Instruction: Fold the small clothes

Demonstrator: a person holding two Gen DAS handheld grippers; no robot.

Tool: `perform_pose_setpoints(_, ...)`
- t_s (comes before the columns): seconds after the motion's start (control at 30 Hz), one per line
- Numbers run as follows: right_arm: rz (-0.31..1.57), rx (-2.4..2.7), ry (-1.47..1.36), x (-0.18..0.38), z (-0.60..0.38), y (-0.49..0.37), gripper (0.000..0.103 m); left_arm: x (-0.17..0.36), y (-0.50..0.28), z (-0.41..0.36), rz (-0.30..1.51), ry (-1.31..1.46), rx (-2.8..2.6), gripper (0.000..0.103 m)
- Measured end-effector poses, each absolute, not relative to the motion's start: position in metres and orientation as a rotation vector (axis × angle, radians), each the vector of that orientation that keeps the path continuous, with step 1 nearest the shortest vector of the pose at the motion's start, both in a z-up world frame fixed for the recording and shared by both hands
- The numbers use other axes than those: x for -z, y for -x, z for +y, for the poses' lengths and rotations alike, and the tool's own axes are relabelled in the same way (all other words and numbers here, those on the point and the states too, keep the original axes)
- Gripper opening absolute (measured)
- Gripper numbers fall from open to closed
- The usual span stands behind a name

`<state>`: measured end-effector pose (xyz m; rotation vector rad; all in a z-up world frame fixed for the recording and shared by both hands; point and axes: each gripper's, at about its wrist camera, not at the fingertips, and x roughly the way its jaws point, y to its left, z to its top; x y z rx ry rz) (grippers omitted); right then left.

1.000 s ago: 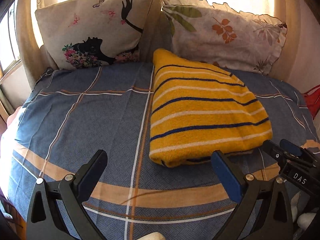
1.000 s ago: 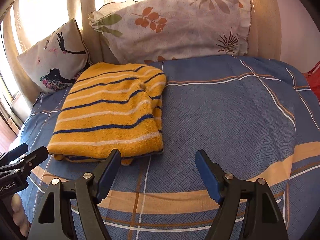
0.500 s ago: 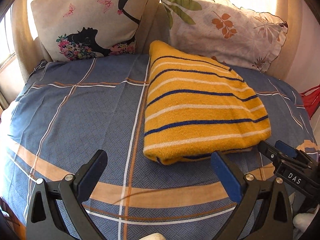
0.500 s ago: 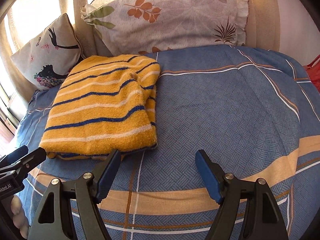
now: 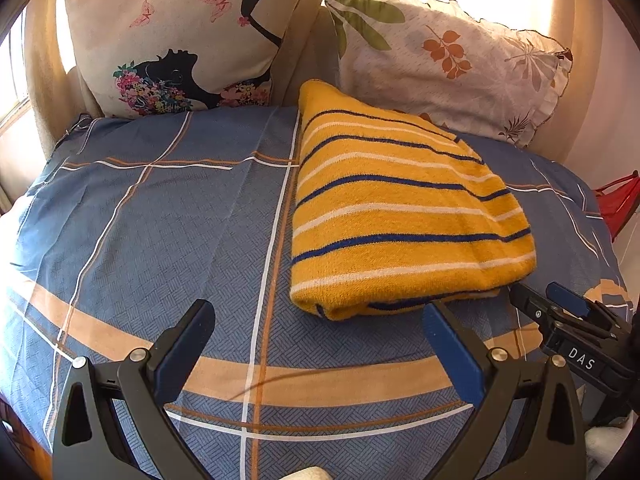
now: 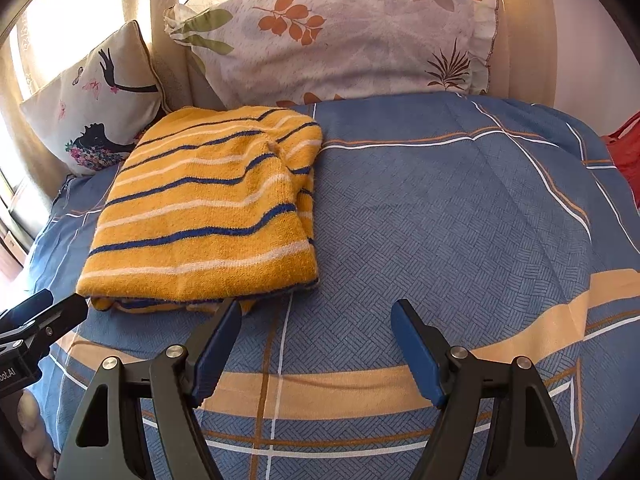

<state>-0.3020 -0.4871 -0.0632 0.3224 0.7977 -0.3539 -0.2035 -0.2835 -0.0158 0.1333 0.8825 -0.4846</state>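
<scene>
A yellow garment with blue and white stripes [image 5: 400, 216] lies folded flat on the blue checked bedsheet [image 5: 160, 240]; it also shows in the right wrist view [image 6: 208, 216]. My left gripper [image 5: 316, 320] is open and empty, just short of the garment's near edge, to its left. My right gripper [image 6: 316, 320] is open and empty, near the garment's near right corner. The right gripper's tip shows in the left wrist view [image 5: 552, 308] beside the garment; the left gripper's tip shows in the right wrist view [image 6: 48, 312].
Two pillows lean at the head of the bed: one with a woman's silhouette [image 5: 180, 40] and one with leaf print [image 5: 440, 60]. A red object [image 5: 616, 204] sits past the bed's right edge. Bright curtains stand behind.
Both grippers have moved forward a little toward the garment, which looms larger. The garment has not changed shape. Both jaws stay open.
</scene>
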Motion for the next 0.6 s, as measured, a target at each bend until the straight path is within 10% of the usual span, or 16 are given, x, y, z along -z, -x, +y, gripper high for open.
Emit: perform_pose_setpoints(0.6,0.808,0.340,-0.257,0.055,-0.465,0.297,0.082,0.015,0.203,-0.258,0.890,-0.060,0.500,0.103)
